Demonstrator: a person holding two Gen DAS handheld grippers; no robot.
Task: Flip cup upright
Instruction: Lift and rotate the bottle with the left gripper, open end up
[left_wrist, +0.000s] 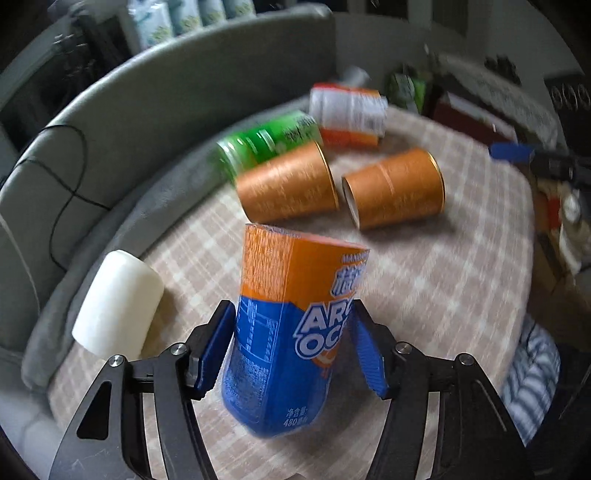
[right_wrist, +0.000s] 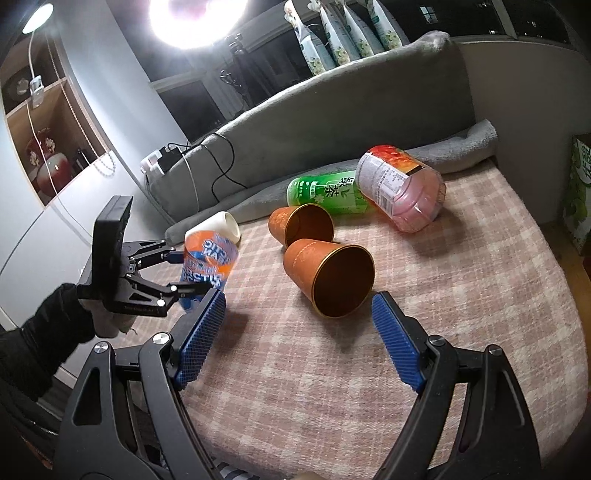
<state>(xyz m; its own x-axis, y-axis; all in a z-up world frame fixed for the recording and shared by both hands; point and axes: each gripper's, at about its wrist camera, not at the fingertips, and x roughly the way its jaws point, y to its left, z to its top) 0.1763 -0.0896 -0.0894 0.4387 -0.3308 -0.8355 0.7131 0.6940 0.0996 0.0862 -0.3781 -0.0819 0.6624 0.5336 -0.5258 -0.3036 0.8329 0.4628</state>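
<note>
My left gripper (left_wrist: 291, 314) is shut on a blue and orange drink container (left_wrist: 291, 325) and holds it tilted above the checked cloth; it also shows in the right wrist view (right_wrist: 207, 262), held by the left gripper (right_wrist: 184, 273). Two orange cups lie on their sides: the nearer one (right_wrist: 328, 280) with its mouth toward my right gripper, the other (right_wrist: 301, 225) behind it. They show in the left wrist view as the left cup (left_wrist: 288, 188) and the right cup (left_wrist: 395, 188). My right gripper (right_wrist: 299, 306) is open and empty, just short of the nearer cup.
A white cup (left_wrist: 118, 306) lies on its side at the cloth's left edge. A green bottle (right_wrist: 325, 194) and a pink-white bottle (right_wrist: 402, 188) lie behind the cups. A grey sofa back (right_wrist: 332, 118) curves behind. The table's (right_wrist: 480, 295) right edge drops off.
</note>
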